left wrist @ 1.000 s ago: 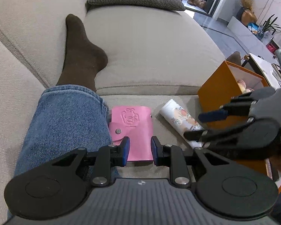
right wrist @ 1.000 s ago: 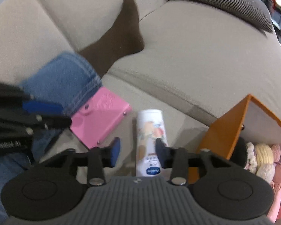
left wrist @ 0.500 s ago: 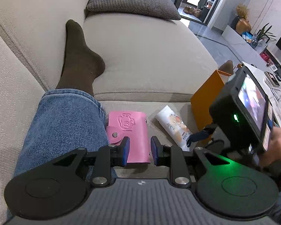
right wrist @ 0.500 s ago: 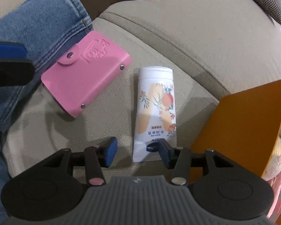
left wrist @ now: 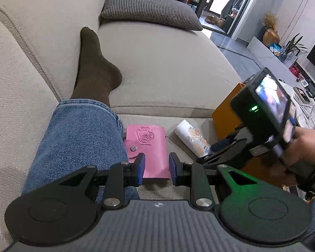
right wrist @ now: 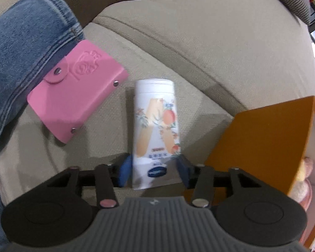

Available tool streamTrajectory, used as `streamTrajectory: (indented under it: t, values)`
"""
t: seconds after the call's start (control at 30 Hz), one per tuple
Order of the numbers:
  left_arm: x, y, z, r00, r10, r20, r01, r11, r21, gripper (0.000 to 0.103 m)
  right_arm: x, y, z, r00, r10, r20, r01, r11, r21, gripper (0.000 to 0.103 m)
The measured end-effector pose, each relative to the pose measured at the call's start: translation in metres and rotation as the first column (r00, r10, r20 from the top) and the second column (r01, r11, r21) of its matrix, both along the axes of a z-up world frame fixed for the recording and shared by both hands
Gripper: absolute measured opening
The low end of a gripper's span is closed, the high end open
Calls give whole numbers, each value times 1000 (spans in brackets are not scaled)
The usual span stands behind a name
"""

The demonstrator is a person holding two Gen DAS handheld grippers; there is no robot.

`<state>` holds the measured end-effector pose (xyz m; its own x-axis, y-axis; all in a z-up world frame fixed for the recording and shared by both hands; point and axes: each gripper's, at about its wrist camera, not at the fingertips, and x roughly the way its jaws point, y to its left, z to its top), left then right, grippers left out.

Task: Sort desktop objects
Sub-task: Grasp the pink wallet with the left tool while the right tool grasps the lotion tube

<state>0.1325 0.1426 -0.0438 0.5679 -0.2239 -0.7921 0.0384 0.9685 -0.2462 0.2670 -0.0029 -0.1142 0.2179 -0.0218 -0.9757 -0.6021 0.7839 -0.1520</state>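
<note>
Beige sofa seat (left wrist: 168, 67), items on the near cushion.
Pink card wallet (right wrist: 77, 99) lay left, white tube (right wrist: 156, 126) beside it, orange box (right wrist: 262, 147) right, houndstooth cushion (left wrist: 151, 11) far.

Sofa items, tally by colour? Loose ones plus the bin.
Pink: 1, card wallet
White with peach print: 1, lotion tube, its crimped end between the right claw's open jaws
Orange: 1, storage bin
Total: 3
</note>
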Motion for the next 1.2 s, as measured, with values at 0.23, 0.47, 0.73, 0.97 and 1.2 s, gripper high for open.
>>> streamTrajectory:
  t: [0.23, 0.47, 0.73, 0.97, 1.2]
  values:
    - [-1, -1, 1, 1000, -4, 9, 4, 1000, -10, 28, -8, -18, 30, 999, -19, 34, 16, 995, 97, 14]
    - [5, -8, -2, 999, -33, 0, 33, 999, 10, 28, -23, -24, 82, 991, -7, 131, -15, 986, 164, 11]
    - [20, -28, -21, 997, -68, -44, 71, 995, 68, 29, -15, -28, 87, 991, -31, 131, -1, 971, 238, 8]
    - [34, -54, -46, 992, -86, -96, 103, 976, 190, 50, -21, -37, 82, 991, -44, 127, 5, 957, 291, 12]
    - [57, -86, -71, 982, -99, -159, 152, 916, 371, 55, -38, -55, 80, 991, -73, 110, 30, 935, 353, 22]
